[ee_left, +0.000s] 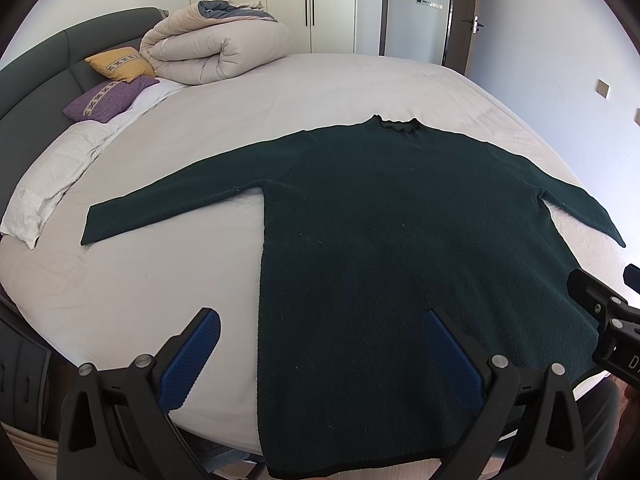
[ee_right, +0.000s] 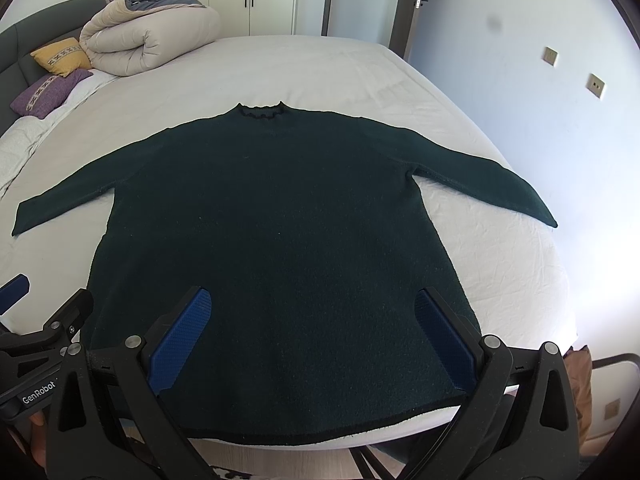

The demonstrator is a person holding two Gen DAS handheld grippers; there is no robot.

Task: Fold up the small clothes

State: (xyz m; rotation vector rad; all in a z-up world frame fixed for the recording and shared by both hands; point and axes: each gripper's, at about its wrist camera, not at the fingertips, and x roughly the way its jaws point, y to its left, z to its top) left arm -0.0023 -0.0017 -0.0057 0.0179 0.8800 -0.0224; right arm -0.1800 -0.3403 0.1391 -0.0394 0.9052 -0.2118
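Sweater [ee_right: 272,232], dark green, lies flat on the white bed [ee_right: 500,264], hem along the near edge, collar toward the far edge, both sleeves spread out sideways. Left gripper [ee_left: 320,344] hangs released over the hem's left corner; right gripper [ee_right: 312,320] hangs released above the hem, grasping nothing.

"GenRobot" on left gripper [ee_right: 24,296]

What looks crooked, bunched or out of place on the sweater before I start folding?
Nothing stands out. The dark green sweater lies flat on the bed, both sleeves spread out, hem at the near edge.
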